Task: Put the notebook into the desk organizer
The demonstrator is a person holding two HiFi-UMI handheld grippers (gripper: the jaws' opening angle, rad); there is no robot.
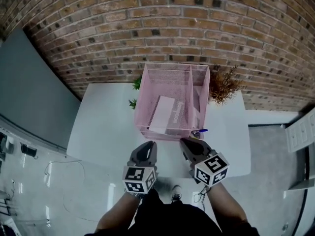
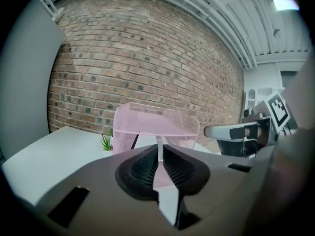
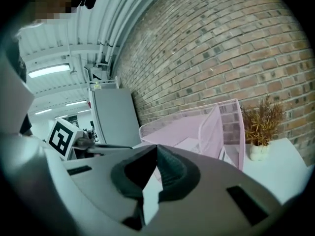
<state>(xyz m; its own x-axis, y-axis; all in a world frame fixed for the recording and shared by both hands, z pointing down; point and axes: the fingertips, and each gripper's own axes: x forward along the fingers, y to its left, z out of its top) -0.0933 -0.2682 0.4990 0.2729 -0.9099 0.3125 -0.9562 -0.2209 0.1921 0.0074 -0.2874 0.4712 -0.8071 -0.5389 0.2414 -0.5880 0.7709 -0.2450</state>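
The white rectangular notebook (image 1: 162,114) lies inside the wide left compartment of the pink wire-mesh desk organizer (image 1: 146,85) on the white table (image 1: 101,127). The left gripper (image 1: 147,145) and right gripper (image 1: 185,142) hover at the organizer's near side, jaws clenched and empty.

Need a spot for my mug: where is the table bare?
Bare: white table left of the pink mesh desk organizer, to its edge. Crowded: front strip, below left gripper and right gripper; right side, blue pen, brown dried plant.

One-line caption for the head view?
Notebook in the pink desk organizer on a white table; left gripper and right gripper shut, empty, in front.
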